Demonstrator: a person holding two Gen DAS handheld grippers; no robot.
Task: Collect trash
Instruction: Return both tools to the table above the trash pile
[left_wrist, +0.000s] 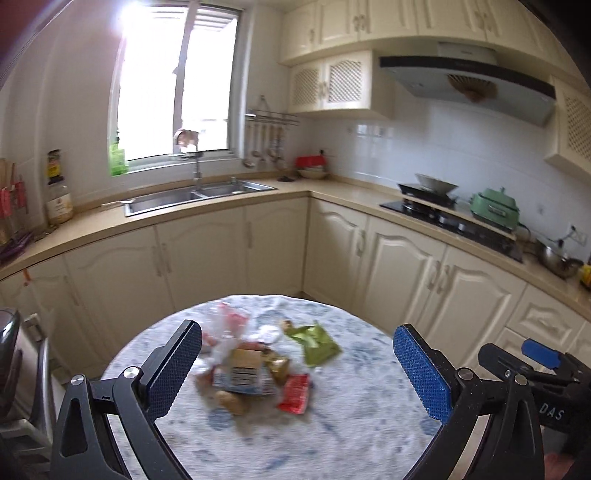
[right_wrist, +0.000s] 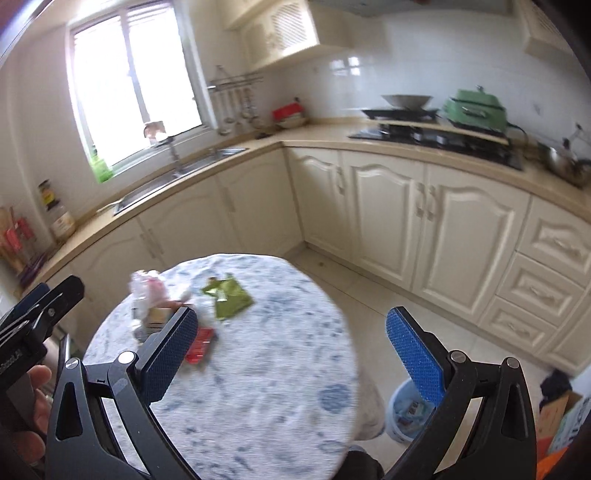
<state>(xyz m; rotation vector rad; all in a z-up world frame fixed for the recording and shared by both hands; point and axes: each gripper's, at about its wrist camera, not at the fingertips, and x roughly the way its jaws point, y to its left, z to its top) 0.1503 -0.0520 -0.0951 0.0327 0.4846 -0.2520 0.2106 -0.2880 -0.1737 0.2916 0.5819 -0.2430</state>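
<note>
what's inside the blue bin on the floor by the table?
The blue bin holds some blurry printed packaging at the bottom. The right gripper's finger covers part of the opening, so the rest is hidden.

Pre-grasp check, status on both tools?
Left tool open, empty. Right tool open, empty. Wrapper pile on round table; bin on floor. Nothing blocking.

Daylight floods both views from the window, its panes blown out to white glare, while straight lines bow toward the dark fisheye corners and motion blur smears the wrappers on the table below it.
</note>
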